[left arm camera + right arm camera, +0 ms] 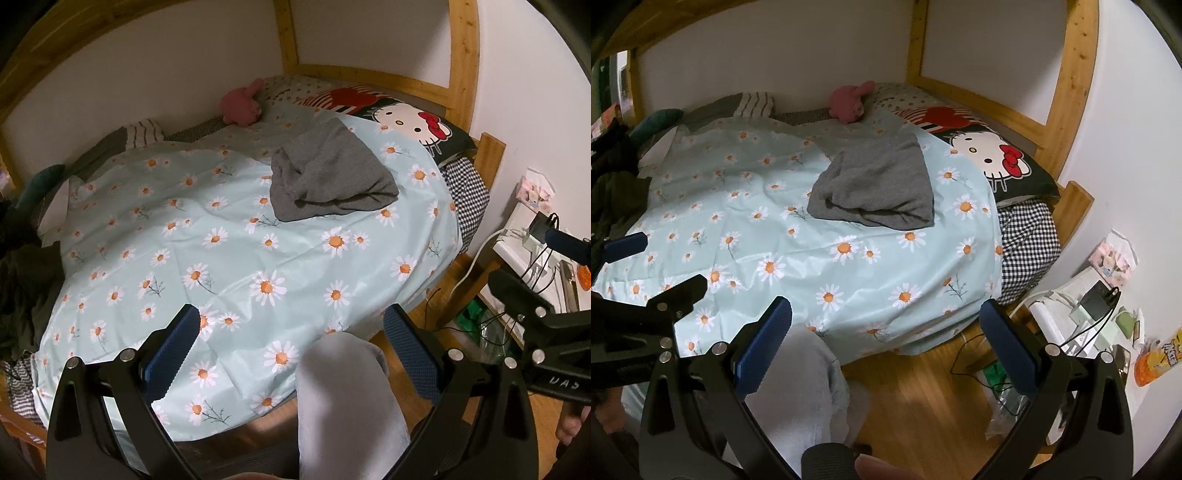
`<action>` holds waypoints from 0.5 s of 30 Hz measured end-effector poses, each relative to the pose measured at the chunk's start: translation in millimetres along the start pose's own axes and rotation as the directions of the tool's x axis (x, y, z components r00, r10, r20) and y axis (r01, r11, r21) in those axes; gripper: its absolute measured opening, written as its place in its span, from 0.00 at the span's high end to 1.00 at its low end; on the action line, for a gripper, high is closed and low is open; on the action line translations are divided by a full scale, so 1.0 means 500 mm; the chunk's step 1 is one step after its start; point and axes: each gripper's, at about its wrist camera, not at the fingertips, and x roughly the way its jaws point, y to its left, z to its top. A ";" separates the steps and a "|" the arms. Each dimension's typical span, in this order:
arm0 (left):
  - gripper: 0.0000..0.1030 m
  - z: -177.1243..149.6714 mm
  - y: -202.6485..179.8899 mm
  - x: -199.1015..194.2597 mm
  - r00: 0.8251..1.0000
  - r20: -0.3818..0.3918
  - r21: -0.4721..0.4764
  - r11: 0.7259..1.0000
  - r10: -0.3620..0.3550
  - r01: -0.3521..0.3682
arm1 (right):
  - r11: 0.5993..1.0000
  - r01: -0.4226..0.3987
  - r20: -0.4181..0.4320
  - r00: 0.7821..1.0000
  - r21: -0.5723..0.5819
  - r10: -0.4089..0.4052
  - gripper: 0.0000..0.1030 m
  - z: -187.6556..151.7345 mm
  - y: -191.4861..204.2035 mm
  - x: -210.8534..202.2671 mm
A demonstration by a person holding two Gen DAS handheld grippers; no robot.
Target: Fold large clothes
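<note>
A grey garment (332,173) lies loosely folded on the far right part of the daisy-print duvet (221,258), close to the pillow. The right wrist view shows the same garment (875,184) on the duvet (798,258). My left gripper (293,325) hangs open over the near edge of the bed, well short of the garment, with nothing between its blue pads. My right gripper (886,321) is also open and empty, above the bed's near edge and the floor. Each gripper shows at the side of the other's view, the right gripper (543,266) and the left gripper (657,266).
A Hello Kitty pillow (406,118) and a pink plush (243,107) lie at the head of the wooden bed frame (461,74). Dark clothes (26,288) are piled at the left. A person's grey-trousered leg (347,398) stands by the bed. A side table (1089,306) holds chargers and cables.
</note>
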 end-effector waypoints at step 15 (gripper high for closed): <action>0.05 -0.001 0.001 0.007 1.000 -0.015 0.010 1.000 0.015 -0.015 | 0.999 -0.017 -0.001 1.000 -0.027 0.017 0.03 0.010 -0.009 0.004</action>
